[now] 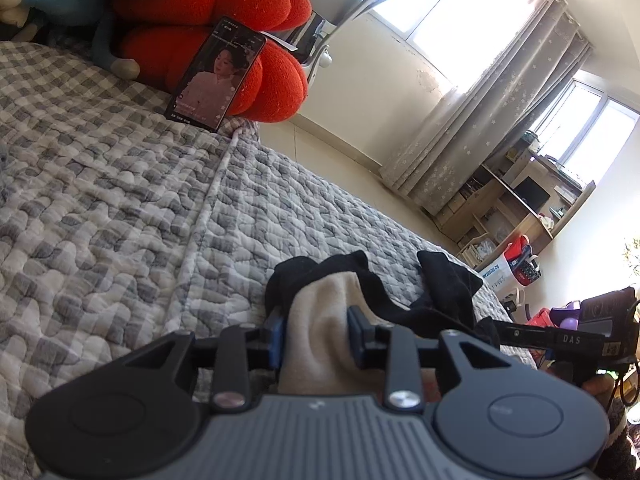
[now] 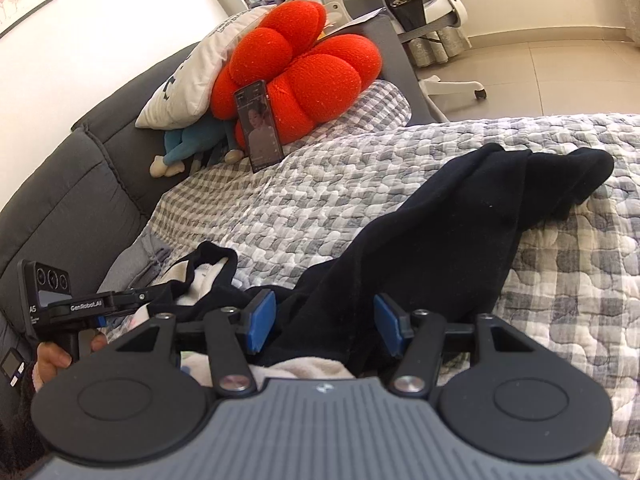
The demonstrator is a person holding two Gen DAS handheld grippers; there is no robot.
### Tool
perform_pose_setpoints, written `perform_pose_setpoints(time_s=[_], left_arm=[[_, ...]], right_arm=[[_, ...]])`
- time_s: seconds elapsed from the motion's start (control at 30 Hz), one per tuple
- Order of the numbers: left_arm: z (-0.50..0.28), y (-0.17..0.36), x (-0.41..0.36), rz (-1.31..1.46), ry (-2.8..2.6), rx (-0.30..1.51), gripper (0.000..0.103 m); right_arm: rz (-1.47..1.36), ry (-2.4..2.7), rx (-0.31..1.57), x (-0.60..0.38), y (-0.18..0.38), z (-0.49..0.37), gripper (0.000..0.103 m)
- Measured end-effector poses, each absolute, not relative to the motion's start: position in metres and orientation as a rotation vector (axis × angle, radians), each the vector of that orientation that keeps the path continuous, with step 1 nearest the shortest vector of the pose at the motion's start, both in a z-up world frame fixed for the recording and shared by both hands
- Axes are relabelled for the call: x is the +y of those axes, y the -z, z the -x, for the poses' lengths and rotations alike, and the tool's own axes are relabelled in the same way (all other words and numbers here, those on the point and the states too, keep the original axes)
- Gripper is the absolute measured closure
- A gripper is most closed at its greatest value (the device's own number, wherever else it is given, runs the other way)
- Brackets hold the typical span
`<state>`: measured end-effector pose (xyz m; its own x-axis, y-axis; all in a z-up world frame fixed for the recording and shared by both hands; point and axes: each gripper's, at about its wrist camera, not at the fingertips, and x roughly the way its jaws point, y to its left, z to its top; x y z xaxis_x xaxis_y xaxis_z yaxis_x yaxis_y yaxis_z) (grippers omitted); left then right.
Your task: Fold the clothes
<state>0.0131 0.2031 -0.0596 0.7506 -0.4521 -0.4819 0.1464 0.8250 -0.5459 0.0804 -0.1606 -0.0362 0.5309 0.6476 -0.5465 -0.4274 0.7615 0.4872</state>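
Note:
A black garment with a beige fleece lining (image 2: 460,216) lies bunched on the checked quilt (image 2: 360,168). In the left wrist view its turned-out lining (image 1: 320,320) fills the gap between the blue pads (image 1: 277,338) of my left gripper (image 1: 316,332), which press on it from both sides. In the right wrist view a thick fold of the black cloth (image 2: 328,320) sits between the blue pads (image 2: 262,322) of my right gripper (image 2: 324,326), touching both. The left gripper (image 2: 120,308) also shows at the left of that view, at the garment's open end (image 2: 208,264).
An orange plush cushion (image 2: 300,68), a phone (image 2: 258,126) leaning on it, a white pillow (image 2: 188,80) and a blue soft toy (image 2: 192,144) sit at the bed's head. The grey headboard (image 2: 80,168) runs along the left. An office chair (image 2: 432,8) stands on the tiled floor beyond.

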Motion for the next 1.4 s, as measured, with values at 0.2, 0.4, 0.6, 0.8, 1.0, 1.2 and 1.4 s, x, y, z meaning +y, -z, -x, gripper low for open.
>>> perform_pose_setpoints(time_s=[0.2,0.4,0.6,0.8,1.0,1.2,1.4], left_arm=[[-0.019,0.054,0.198,0.496,0.332,0.625,0.071],[-0.018,0.054,0.197,0.512,0.321,0.626,0.071],[-0.011,0.050,0.194,0.515,0.310,0.623,0.073],[0.003,0.044,0.185,0.490,0.339,0.623,0.076],[0.017,0.036,0.175,0.444,0.404,0.636,0.077],[0.030,0.033,0.161,0.382,0.514,0.661,0.077],[0.038,0.028,0.156,0.368,0.606,0.669,0.071]], right_arm=[[-0.302,-0.609,0.789,-0.153,0.043,-0.085,0.096],[-0.311,-0.523,0.717,-0.169,0.030,-0.072,0.097],[-0.323,-0.400,0.649,-0.195,0.014,-0.054,0.097],[-0.335,-0.291,0.606,-0.224,0.004,-0.030,0.097],[-0.367,-0.197,0.595,-0.248,0.005,-0.011,0.097],[-0.389,-0.110,0.572,-0.267,0.007,0.007,0.097],[-0.407,-0.035,0.573,-0.284,0.013,0.023,0.097]])
